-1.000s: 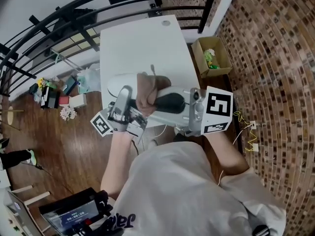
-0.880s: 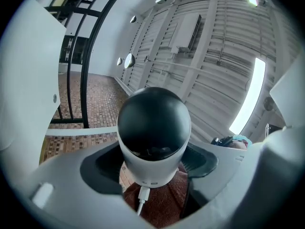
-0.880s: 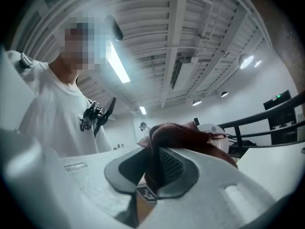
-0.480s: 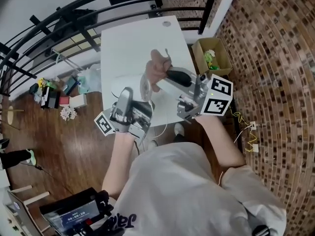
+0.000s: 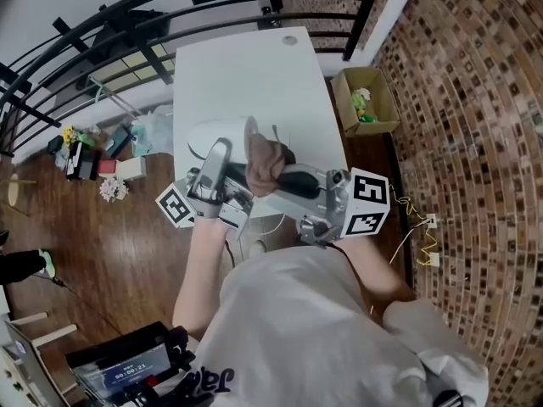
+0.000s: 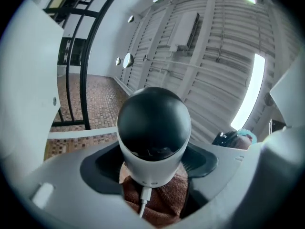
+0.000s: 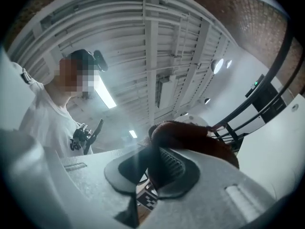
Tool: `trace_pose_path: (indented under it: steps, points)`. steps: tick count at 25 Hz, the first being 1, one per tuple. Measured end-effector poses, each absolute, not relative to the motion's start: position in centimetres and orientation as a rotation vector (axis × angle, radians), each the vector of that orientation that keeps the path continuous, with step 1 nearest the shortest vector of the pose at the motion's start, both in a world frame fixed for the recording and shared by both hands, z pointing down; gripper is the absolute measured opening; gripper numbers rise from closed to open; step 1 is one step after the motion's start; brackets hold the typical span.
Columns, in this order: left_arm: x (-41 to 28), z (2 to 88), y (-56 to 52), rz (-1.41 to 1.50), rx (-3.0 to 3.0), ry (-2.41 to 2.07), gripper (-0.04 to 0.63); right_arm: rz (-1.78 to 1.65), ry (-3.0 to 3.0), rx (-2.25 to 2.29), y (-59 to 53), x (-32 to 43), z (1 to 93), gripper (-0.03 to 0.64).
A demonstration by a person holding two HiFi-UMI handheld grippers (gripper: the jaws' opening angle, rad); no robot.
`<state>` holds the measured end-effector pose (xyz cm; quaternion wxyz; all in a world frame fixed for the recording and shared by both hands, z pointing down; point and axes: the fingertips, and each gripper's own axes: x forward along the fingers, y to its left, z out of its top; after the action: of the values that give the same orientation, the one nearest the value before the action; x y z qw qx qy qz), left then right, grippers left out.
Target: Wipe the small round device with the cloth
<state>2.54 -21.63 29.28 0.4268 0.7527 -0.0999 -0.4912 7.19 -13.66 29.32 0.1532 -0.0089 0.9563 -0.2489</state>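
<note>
Worktop (image 5: 254,75): white and long. Both grippers are raised over its near end, close to the person.
Left gripper (image 6: 152,152): its fingers stand wide apart and clamp the small round device by its white sides. The gripper tilts upward.
Right gripper (image 5: 270,175): it comes in from the right. Its fingers are almost together and pinch a fold of the brown cloth.
Brown cloth (image 7: 190,136): bunched over the right fingertips and touching the underside of the device's near end.
Small round device (image 6: 153,128): held in the air between the left fingers, above the near part of the worktop.
Device axis: its long axis runs along the left fingers. The dark domed face points away from that gripper, upward and far, and the plug end faces back toward it.
Cable (image 6: 144,202): white, plugged into the near end and lying across the cloth.
Wiping well: probably best to hold the left clamp steady and sweep the cloth in short arcs from the shell up over the dome. Padding should stay ahead of the hard fingertips, and the cloth should not drag on the cable. The sides under the left pads likely need a regrip.
</note>
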Motion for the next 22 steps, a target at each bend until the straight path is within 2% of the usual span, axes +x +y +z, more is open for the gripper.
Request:
trace_pose_path:
  steps: [3,6,12,14,22]
  points:
    - [3.9,31.0,-21.7,-0.991,2.055,-0.389,0.388,-0.715,2.707,-0.144,-15.6,9.8,29.1,0.033]
    - [5.5,33.4,-21.2,-0.633,2.293,-0.537,0.388,-0.645,2.743,-0.264,-17.6,12.0,28.6,0.034]
    - [7.1,44.7,-20.8,0.378,2.637,-0.843,0.388,-0.605,2.768,-0.472,-21.4,14.4,29.0,0.034]
    - [6.7,49.1,-20.8,0.512,2.596,-0.879,0.388,-0.649,2.774,-0.505,-21.6,14.5,30.5,0.034]
    - [5.1,63.6,-19.1,0.722,2.514,-0.865,0.390,-0.898,2.884,-0.643,-19.6,14.3,39.9,0.034]
